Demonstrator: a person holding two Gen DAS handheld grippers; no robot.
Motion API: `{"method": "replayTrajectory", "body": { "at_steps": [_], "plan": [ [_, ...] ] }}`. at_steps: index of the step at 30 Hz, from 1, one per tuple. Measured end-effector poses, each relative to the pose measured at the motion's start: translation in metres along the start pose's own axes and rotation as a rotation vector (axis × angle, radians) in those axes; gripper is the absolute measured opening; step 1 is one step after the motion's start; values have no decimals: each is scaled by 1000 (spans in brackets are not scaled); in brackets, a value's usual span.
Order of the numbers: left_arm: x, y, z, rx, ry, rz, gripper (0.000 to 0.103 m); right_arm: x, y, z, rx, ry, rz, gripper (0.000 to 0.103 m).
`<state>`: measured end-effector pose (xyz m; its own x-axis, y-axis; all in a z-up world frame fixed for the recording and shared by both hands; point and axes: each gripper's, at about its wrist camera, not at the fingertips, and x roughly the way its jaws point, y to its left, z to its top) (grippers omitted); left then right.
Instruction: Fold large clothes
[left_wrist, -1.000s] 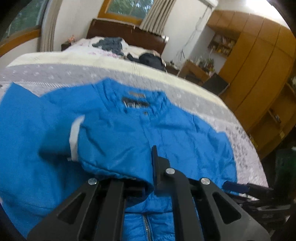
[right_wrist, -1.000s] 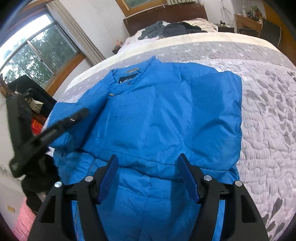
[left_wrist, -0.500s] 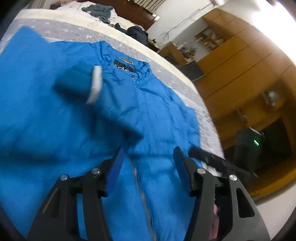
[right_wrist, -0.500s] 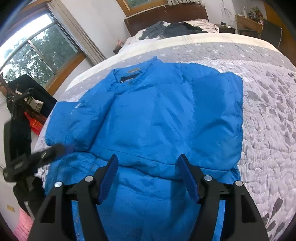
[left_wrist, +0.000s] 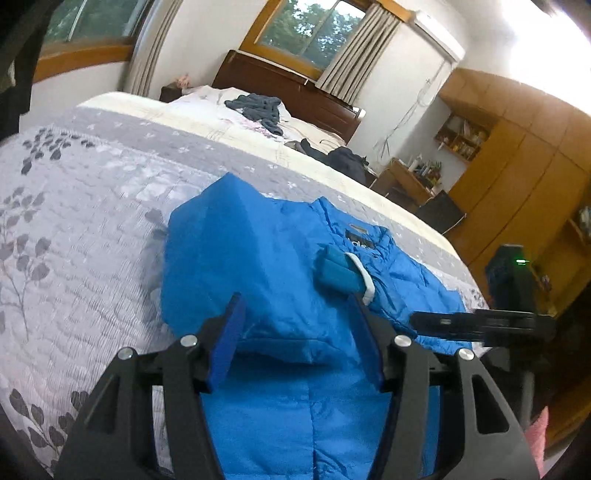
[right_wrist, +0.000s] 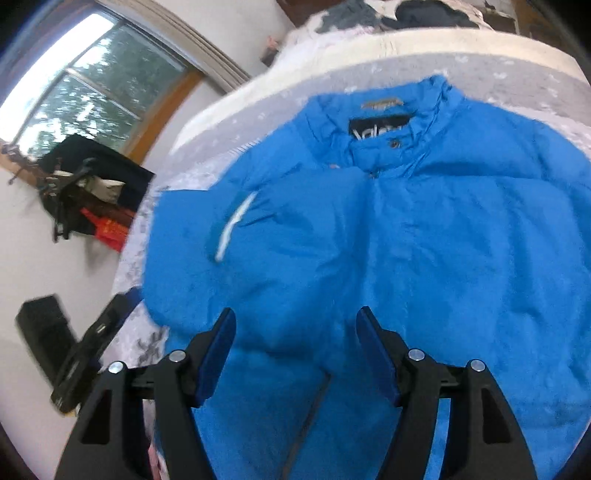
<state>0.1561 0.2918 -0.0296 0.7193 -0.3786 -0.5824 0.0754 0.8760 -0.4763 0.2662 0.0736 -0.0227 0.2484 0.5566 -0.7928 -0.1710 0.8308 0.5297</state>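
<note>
Both tongs, left (left_wrist: 297, 332) and right (right_wrist: 295, 341), now hang spread wide with nothing between their pads, whereas a second ago the left pair was pinched on a fold of the blue jacket (right_wrist: 424, 240). That jacket lies flat on the grey bedspread (left_wrist: 81, 229), its sleeve cuff (left_wrist: 341, 275) dropped across the chest. Its long axis runs away from the tongs, collar (right_wrist: 384, 125) toward the headboard (left_wrist: 280, 88).

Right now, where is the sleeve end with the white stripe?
In the left wrist view the white-edged cuff lies folded across the blue jacket, just below the collar label, ahead of the open left gripper.
</note>
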Motion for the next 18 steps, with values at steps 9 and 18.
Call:
{"method": "replayTrajectory", "body": {
  "at_steps": [9, 18],
  "plan": [
    [-17, 5, 23, -12, -55, -33, 56, 3, 6, 6, 13, 18, 26, 17],
    [22, -24, 25, 55, 29, -97, 56, -39, -25, 4, 56, -69, -51, 16]
  ]
}}
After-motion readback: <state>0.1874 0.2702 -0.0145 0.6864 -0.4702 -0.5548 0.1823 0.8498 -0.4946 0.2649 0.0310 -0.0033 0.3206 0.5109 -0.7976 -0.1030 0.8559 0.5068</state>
